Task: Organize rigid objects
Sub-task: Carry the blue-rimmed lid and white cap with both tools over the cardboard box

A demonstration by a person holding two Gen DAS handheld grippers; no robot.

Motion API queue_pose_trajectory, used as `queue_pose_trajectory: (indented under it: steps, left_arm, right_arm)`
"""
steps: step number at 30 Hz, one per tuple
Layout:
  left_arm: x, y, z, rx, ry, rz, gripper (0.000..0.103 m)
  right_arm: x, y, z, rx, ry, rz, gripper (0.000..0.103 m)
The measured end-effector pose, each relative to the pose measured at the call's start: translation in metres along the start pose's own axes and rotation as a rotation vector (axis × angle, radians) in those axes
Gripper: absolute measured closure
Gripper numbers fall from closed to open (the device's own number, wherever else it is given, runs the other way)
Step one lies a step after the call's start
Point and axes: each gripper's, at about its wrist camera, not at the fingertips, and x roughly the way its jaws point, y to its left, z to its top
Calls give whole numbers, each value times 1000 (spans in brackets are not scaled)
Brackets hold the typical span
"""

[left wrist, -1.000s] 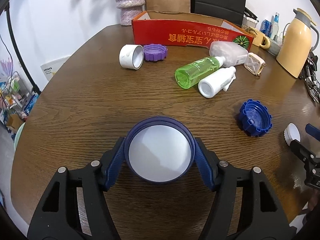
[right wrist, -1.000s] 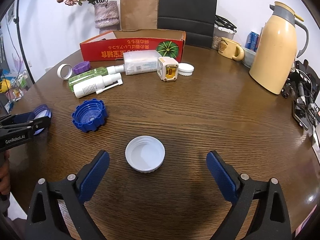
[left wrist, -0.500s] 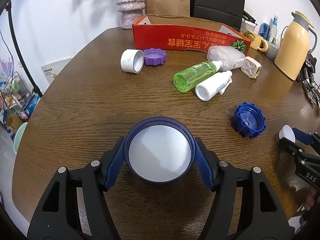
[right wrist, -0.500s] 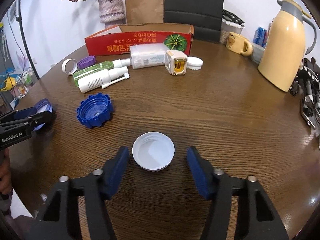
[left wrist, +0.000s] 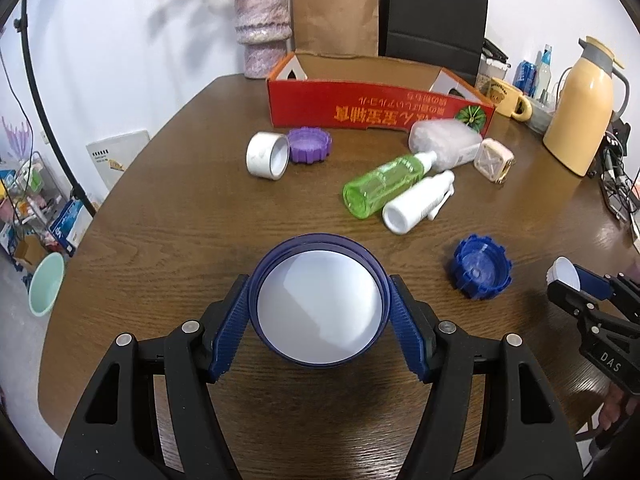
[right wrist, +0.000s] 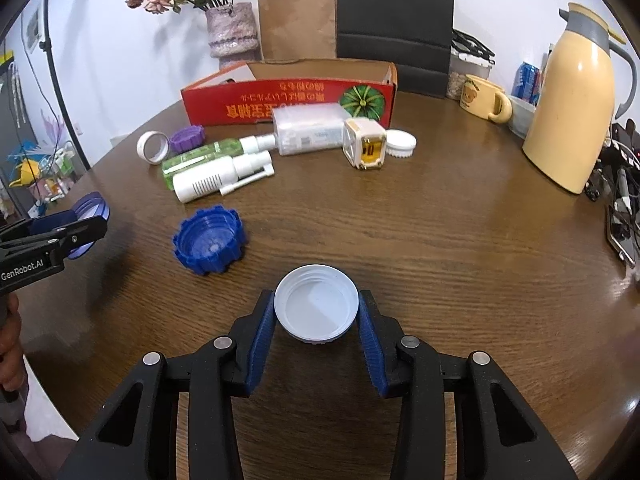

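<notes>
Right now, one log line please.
left gripper: holding blue-rimmed lid | right gripper: closing on white cap

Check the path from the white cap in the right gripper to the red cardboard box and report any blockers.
Blocked: between the white plastic cap and the red cardboard box lie a clear plastic case, a cream square gadget and two spray bottles. Lift over them.

"GenRobot.AI" marks the left gripper [right wrist: 90, 216]; "DAS" marks the right gripper [left wrist: 568, 280].
</notes>
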Motion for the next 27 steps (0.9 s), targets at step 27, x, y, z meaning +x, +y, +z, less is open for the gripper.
queue_pose_trajectory:
  steps: [27]
  left_arm:
    - [-13, -9, 93, 11, -158, -25, 40]
  right_arm:
    - [-6, 12, 100, -36, -160, 17, 58]
